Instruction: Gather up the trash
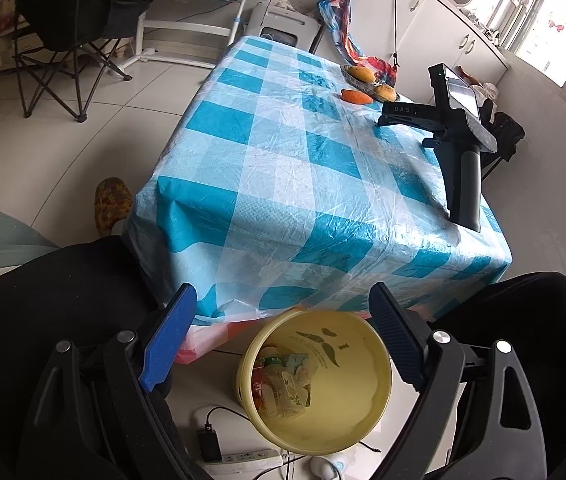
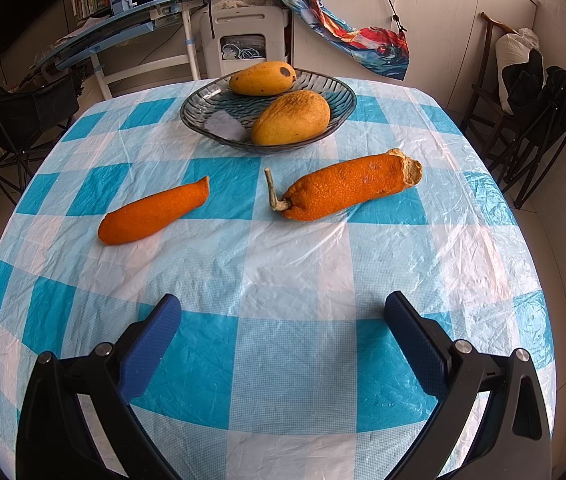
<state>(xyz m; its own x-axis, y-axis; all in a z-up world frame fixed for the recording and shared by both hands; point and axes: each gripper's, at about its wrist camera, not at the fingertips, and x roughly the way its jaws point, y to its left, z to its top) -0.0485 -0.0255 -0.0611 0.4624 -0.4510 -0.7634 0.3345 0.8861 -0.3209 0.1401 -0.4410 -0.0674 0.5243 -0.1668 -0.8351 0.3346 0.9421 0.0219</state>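
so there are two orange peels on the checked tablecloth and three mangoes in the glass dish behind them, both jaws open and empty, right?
Not quite: the glass dish holds two mangoes, not three, as the right wrist view shows. The rest stands: two orange peels lie on the checked tablecloth, and the left gripper and right gripper both have open, empty jaws.

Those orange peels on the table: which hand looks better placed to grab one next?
Likely the right gripper: open, over the table, facing both orange peels. The left gripper hangs open above the yellow bin.
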